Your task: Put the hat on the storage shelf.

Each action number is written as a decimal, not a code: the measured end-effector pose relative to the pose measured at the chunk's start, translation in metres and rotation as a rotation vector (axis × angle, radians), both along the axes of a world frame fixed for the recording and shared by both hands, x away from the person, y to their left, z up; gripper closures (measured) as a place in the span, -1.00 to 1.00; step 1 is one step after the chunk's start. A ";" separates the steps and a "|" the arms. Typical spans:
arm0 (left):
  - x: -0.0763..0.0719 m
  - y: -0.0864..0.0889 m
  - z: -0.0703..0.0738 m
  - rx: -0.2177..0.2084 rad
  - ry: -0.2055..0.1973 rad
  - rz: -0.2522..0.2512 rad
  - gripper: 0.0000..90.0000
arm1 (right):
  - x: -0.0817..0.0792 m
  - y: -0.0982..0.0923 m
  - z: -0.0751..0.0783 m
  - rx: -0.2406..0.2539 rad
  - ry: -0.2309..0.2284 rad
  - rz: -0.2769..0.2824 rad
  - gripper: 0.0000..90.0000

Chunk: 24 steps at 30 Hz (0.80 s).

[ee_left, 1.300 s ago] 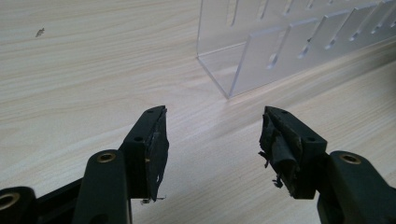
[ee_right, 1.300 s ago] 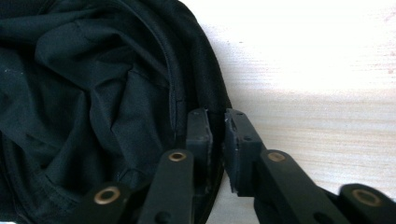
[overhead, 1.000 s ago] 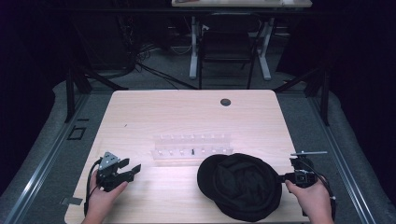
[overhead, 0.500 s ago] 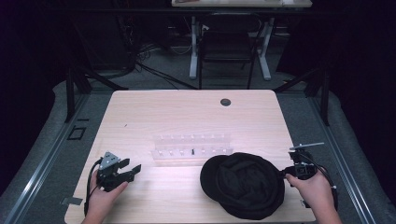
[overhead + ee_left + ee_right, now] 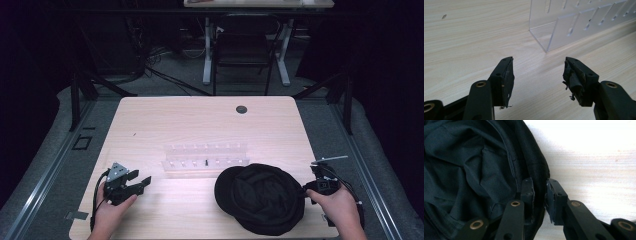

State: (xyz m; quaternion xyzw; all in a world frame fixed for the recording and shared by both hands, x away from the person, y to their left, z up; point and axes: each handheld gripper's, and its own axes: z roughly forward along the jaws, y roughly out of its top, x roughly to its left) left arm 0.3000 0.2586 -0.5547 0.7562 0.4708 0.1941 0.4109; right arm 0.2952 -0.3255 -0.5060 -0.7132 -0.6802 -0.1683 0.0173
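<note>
A black fabric hat [image 5: 260,197] lies on the pale wooden table [image 5: 200,120] at the front right. My right gripper [image 5: 306,189] is at the hat's right edge. In the right gripper view its jaws [image 5: 539,187] straddle the rim of the hat [image 5: 474,157], one inside and one outside. They have just been opening, and the rim hangs loosely between the pads. My left gripper [image 5: 140,179] rests at the front left of the table, open with nothing between its jaws [image 5: 537,72].
A clear acrylic rack [image 5: 205,155] with slotted dividers stands mid-table, just behind the hat, and shows ahead of the left gripper [image 5: 564,30]. A round cable hole [image 5: 241,109] sits near the far edge. A chair and desk legs stand beyond the table.
The right hand has shifted slightly to the right, and the hat's right edge has sagged down onto the table. The left gripper has stayed put.
</note>
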 end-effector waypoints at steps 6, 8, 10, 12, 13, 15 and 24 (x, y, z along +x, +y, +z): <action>0.000 -0.001 -0.001 -0.005 -0.008 0.004 -0.07 | 0.002 0.000 -0.006 0.014 0.049 -0.002 0.71; 0.000 0.000 -0.001 -0.007 -0.008 0.003 -0.08 | 0.004 -0.001 -0.008 0.016 0.067 -0.005 0.72; 0.000 -0.001 -0.001 -0.005 -0.007 0.004 -0.08 | 0.005 -0.001 -0.011 0.022 0.078 -0.014 0.71; 0.000 -0.001 -0.001 -0.004 -0.006 0.004 -0.07 | 0.006 -0.001 -0.009 -0.020 0.114 -0.011 0.71; 0.000 -0.001 -0.001 -0.004 -0.007 0.005 -0.08 | 0.007 -0.002 -0.012 0.035 0.112 -0.012 0.71; 0.000 -0.001 -0.001 -0.005 -0.007 0.005 -0.07 | 0.007 -0.003 -0.014 0.040 0.116 -0.013 0.70; 0.001 -0.001 -0.001 -0.002 -0.004 0.004 -0.07 | 0.007 -0.006 -0.018 0.074 0.127 -0.029 0.74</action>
